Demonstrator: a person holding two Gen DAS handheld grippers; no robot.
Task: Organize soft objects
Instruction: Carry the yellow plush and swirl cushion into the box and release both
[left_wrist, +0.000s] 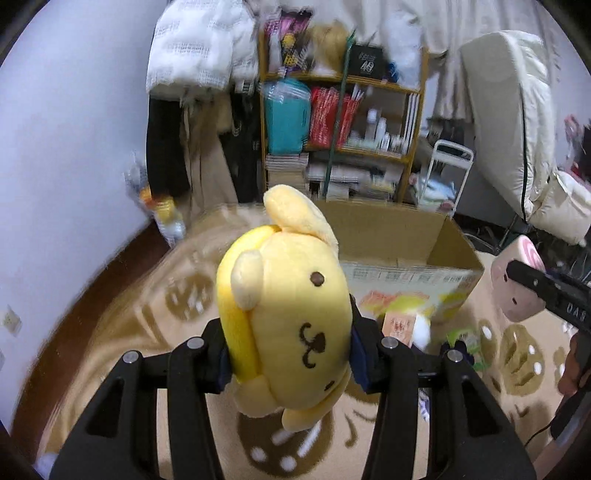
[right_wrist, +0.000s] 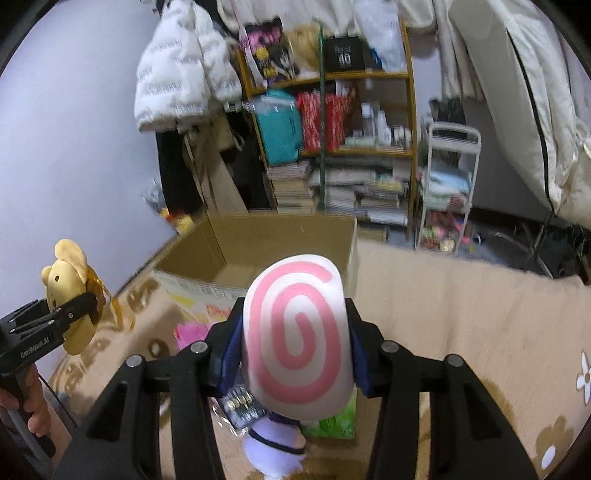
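Left gripper (left_wrist: 288, 354) clamps the yellow dog plush (left_wrist: 284, 314); right gripper (right_wrist: 295, 354) clamps the pink-swirl plush (right_wrist: 295, 332). Open cardboard box (right_wrist: 258, 236) sits at 12 o'clock.

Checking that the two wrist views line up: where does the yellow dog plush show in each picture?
Left wrist view: the yellow dog plush fills the centre, clamped between the left gripper jaws.
Right wrist view: it sits small at the far left edge, held up off the rug.
Shared landmark: the open cardboard box on the rug, behind the plush in both.
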